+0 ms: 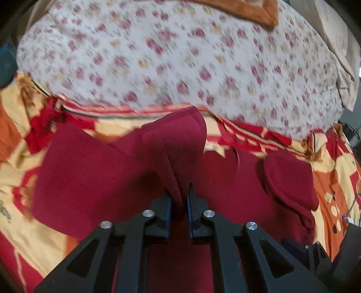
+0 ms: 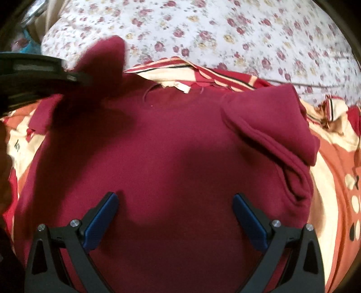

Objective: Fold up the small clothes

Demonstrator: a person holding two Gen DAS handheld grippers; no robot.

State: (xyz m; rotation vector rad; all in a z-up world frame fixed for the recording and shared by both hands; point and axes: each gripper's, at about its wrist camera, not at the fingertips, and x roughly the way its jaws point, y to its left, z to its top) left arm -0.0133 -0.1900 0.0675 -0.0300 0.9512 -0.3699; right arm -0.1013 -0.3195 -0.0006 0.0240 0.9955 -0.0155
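Dark red knit sweatshirt [image 2: 171, 144], soft fleece-like fabric, lies spread front-up on a patterned bedspread [image 2: 334, 171] in red, orange and cream blocks with cream dots. Beyond it, a white sheet with small pink and yellow flowers [image 2: 237, 29] covers the far part of the bed.

Left gripper [image 1: 180, 198]: black two-finger claw with blue pads, jaws together and clamped on a bunched fold of the sweatshirt [image 1: 178, 144]. The pinched cloth stands up from the pads in a rounded flap, lifted clear of the rest of the garment. Left wrist view is motion-blurred, floral sheet [image 1: 171, 60] especially. In the right wrist view the same left gripper [image 2: 74, 78] enters from the left edge, holding the sleeve end up above the shoulder area; it throws a dark shadow across the upper left of the garment.

Right gripper [image 2: 176, 202]: black frame, blue pads, jaws wide apart, nothing between them. It hangs over the lower middle of the sweatshirt body, pads not visibly pressing the fabric; contact cannot be confirmed.

Right sleeve [image 2: 270, 121] is folded inward, lying on top of the chest at the upper right, cuff edge pointing toward the garment's centre. Neckline sits at the far edge with a pale label [image 2: 180, 86] showing. An orange-brown cloth corner [image 1: 252, 11] sits at the top of the left wrist view, on the floral sheet.
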